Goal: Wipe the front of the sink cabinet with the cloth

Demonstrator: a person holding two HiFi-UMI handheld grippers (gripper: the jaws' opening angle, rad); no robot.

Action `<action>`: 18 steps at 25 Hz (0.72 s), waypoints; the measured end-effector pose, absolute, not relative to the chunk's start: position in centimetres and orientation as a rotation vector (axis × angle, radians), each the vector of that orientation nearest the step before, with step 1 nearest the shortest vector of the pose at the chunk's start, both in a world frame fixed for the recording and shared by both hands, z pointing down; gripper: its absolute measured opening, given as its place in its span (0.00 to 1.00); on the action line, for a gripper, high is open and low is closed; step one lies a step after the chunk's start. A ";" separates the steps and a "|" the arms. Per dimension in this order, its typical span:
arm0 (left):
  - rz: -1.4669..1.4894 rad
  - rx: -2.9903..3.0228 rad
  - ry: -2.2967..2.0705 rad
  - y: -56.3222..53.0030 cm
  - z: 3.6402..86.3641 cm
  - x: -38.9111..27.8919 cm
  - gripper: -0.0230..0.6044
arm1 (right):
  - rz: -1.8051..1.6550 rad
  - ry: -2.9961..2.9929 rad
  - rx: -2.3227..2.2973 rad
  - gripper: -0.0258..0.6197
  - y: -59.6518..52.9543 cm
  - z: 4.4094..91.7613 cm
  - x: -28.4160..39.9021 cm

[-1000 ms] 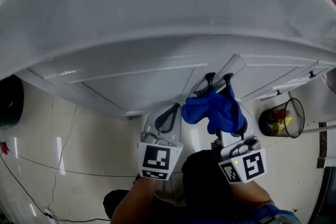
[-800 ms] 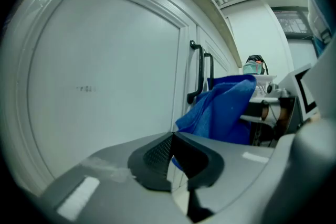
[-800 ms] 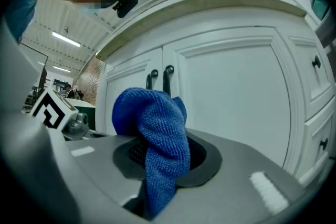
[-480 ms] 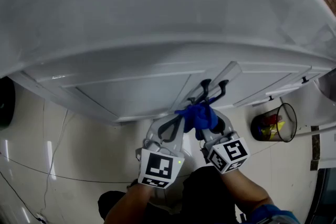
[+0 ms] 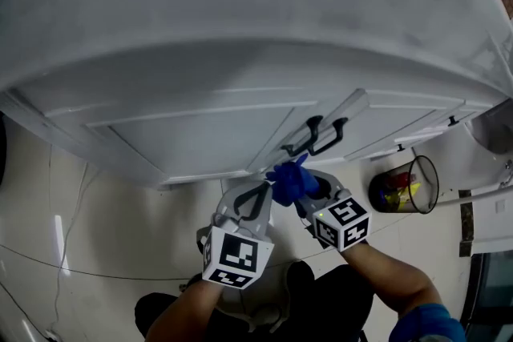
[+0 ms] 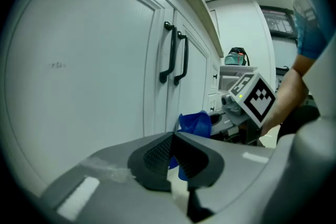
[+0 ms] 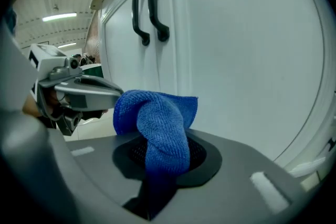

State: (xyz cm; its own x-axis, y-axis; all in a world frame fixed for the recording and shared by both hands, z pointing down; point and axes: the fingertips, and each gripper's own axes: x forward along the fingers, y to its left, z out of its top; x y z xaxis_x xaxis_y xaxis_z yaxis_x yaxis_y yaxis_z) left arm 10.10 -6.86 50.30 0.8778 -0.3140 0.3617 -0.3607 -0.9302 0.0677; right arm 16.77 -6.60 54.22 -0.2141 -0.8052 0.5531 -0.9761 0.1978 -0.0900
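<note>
The white sink cabinet (image 5: 200, 132) has two doors with a pair of black handles (image 5: 317, 136) where they meet. My right gripper (image 5: 298, 187) is shut on a bunched blue cloth (image 5: 291, 180), held low on the door front just below the handles. In the right gripper view the cloth (image 7: 157, 126) bulges out of the jaws close to the white door (image 7: 247, 60). My left gripper (image 5: 256, 198) is shut and holds nothing, right beside the cloth on its left. The left gripper view shows its pads (image 6: 157, 152) pressed together, with the cloth (image 6: 195, 123) beyond them.
A black wire bin (image 5: 401, 184) with rubbish stands on the pale tiled floor (image 5: 96, 236) to the right of the cabinet. The white countertop (image 5: 240, 4) overhangs the doors. A backpack (image 6: 237, 55) sits on a far unit.
My right gripper has carried the cloth down and left, from beside the handles to just below them, close against my left gripper. The cloth hangs less and is more bunched.
</note>
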 end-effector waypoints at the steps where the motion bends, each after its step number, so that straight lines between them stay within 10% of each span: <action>1: 0.540 2.910 -0.527 -6.7 50.7 10.0 0.05 | 0.625 -2.099 1.652 0.18 -6.9 54.4 16.5; 18: 0.253 3.039 -0.574 -6.3 42.0 13.9 0.05 | 0.278 -2.464 1.840 0.18 -3.6 39.8 18.1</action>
